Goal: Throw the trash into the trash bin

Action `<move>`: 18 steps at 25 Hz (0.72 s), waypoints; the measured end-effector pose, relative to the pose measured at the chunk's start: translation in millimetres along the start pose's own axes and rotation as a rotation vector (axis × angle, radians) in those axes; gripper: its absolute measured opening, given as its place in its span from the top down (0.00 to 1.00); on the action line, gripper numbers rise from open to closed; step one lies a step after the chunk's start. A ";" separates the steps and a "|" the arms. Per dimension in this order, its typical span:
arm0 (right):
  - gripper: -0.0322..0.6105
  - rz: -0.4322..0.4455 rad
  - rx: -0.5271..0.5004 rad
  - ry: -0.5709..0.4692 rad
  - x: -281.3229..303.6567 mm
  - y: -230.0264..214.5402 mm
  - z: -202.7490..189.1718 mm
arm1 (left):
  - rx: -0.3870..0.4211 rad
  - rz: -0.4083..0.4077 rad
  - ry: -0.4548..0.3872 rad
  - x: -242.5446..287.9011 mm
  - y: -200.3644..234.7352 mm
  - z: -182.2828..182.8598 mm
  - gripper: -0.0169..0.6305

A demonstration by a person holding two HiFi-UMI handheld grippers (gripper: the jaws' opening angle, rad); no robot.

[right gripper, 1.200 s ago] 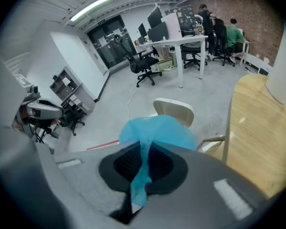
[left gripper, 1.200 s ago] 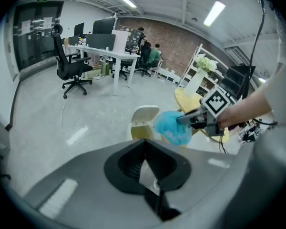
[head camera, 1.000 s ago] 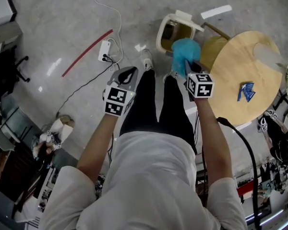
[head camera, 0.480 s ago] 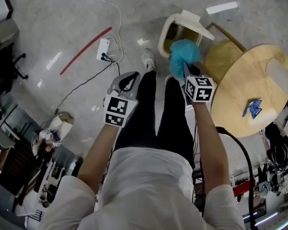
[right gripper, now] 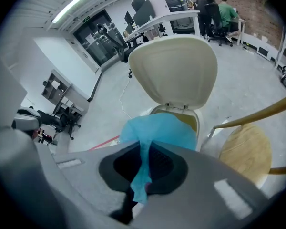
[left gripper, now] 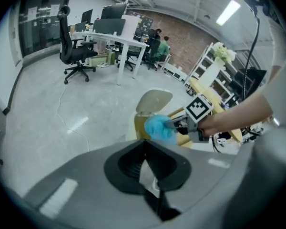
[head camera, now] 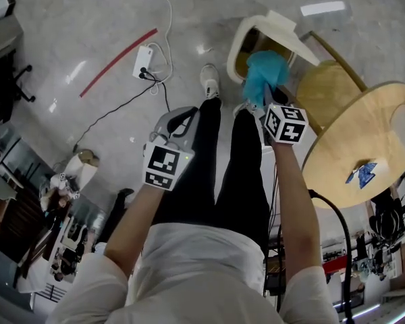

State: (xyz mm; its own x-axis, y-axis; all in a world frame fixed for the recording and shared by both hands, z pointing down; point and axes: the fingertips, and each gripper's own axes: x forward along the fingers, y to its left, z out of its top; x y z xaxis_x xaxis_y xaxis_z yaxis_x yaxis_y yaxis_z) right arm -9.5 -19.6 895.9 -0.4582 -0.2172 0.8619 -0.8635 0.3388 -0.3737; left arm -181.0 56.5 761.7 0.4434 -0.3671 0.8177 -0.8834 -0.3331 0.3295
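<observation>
A cream trash bin (head camera: 241, 42) stands on the floor with its lid (head camera: 291, 31) flipped up; in the right gripper view the lid (right gripper: 174, 68) rises straight ahead. My right gripper (head camera: 264, 101) is shut on a crumpled blue piece of trash (head camera: 264, 73), which hangs over the near rim of the bin's mouth. That trash (right gripper: 158, 131) fills the space in front of the right gripper (right gripper: 145, 149). My left gripper (head camera: 180, 118) hovers over the person's left leg, shut and empty; its jaws (left gripper: 144, 149) meet at the tips. A second blue scrap (head camera: 362, 174) lies on the round wooden table (head camera: 351, 140).
A wooden chair (head camera: 329, 86) stands between the bin and the table. On the floor to the left are a white power strip (head camera: 143, 63) with cables and a red tape line (head camera: 118, 61). The person's legs and shoes (head camera: 209, 81) are just short of the bin.
Both grippers have sunk lower. The right one has carried the blue trash down closer to the bin's open mouth. The left stays shut beside the leg.
</observation>
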 end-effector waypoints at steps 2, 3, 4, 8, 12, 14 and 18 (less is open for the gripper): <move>0.94 -0.009 -0.002 0.006 8.0 -5.2 -2.4 | -0.006 0.001 0.006 6.8 2.0 -5.6 0.97; 0.94 -0.015 -0.005 0.010 11.4 -7.8 -3.9 | -0.009 0.001 0.009 9.9 2.7 -8.3 0.97; 0.94 -0.022 -0.006 0.013 13.9 -10.5 -5.7 | -0.010 0.000 0.013 12.7 2.8 -10.8 0.97; 0.92 -0.037 0.002 0.006 18.8 -18.7 -8.9 | -0.005 -0.005 0.022 19.3 2.7 -13.6 0.97; 0.73 -0.028 0.012 0.005 24.7 -22.1 -12.6 | -0.002 -0.008 0.023 24.7 2.0 -13.9 0.97; 0.72 -0.037 0.010 0.003 25.0 -23.4 -13.7 | -0.003 -0.012 0.026 26.3 0.5 -15.6 0.97; 0.67 -0.034 0.013 0.000 25.5 -22.9 -14.8 | -0.002 -0.021 0.030 28.6 -2.2 -17.9 0.97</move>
State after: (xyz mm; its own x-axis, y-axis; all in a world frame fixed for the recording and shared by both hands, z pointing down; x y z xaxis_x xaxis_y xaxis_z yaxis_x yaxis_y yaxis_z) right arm 1.7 -19.3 931.6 -0.4290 -0.2285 0.8739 -0.8811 0.3192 -0.3490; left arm -169.1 62.2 792.8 0.4569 -0.3337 0.8245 -0.8744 -0.3386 0.3475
